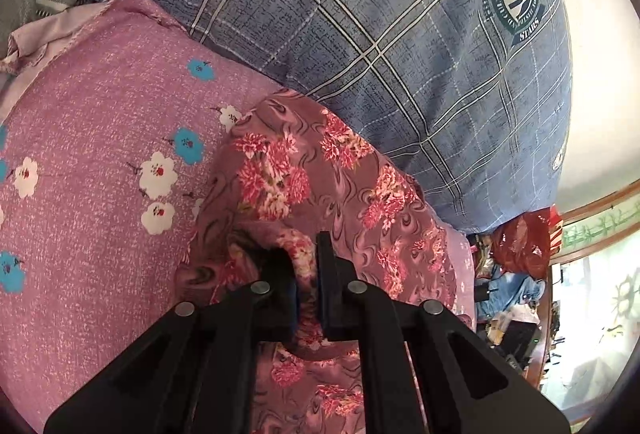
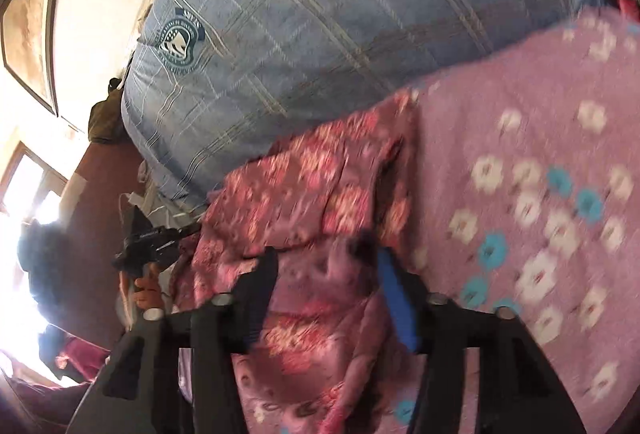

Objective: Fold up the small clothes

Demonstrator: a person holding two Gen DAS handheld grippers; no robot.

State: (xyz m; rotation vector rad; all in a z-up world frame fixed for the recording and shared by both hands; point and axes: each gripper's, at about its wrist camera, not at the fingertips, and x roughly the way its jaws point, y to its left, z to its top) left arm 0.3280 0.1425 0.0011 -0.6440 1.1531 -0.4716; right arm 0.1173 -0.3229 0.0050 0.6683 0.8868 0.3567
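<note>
Floral garment (image 1: 316, 169) lying lengthwise away from left gripper (image 1: 306, 266), beside blue quilt (image 1: 360, 13); fold clamped there. Right gripper (image 2: 324, 266) blurred, fabric between fingers, grip undeterminable.

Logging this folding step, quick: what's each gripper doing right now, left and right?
Left gripper: closed on a bunched fold of the floral garment.
Right gripper: open, jaws wide with the same garment between them; blurred, grip not confirmed.

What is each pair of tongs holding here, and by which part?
Left tongs are shut on a bunched fold of the floral garment at its near edge. Right tongs have the same garment between them, but blur hides whether they grip it.
</note>
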